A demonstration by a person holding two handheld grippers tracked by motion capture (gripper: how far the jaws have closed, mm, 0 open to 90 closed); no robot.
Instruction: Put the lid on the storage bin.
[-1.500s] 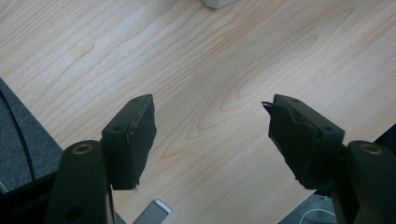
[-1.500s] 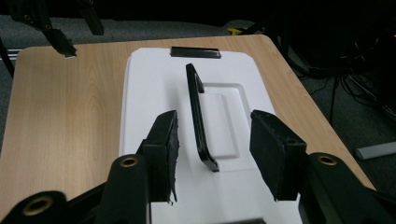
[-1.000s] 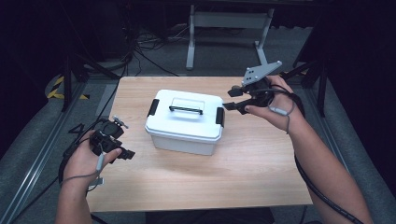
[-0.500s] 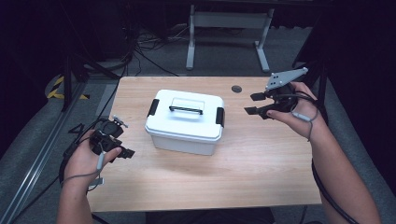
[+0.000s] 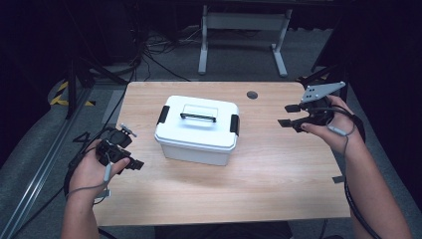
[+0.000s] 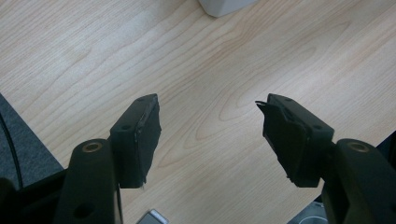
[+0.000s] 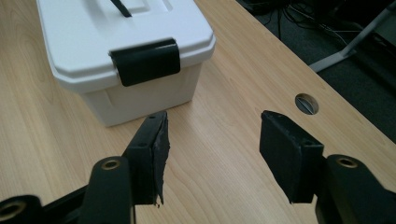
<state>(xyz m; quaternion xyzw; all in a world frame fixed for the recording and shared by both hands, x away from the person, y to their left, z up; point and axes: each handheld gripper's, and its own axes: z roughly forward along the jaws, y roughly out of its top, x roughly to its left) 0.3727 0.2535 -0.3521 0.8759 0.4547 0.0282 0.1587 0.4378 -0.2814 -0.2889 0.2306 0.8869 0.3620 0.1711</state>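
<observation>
A white box [image 5: 198, 130] sat a little left of the middle of the table [image 5: 278, 174], lid on, its black handle [image 5: 198, 117] lying flat and a black latch [image 7: 145, 61] clipped down at each short end. Bare wood lay open on every side of it, widest toward the near edge and on the right. The left gripper [image 5: 130, 163] was held low at the table's left edge, near the box's left end but apart from it, jaws spread wide with nothing between them; its own view showed wood grain and a corner of the box at the top. The right gripper [image 5: 289, 115] hung above the right side, well apart from the box, jaws likewise parted and empty, pointing at the latched end. A cable hole [image 5: 252, 94] lay near the far edge. No brand or writing could be read on the box.
</observation>
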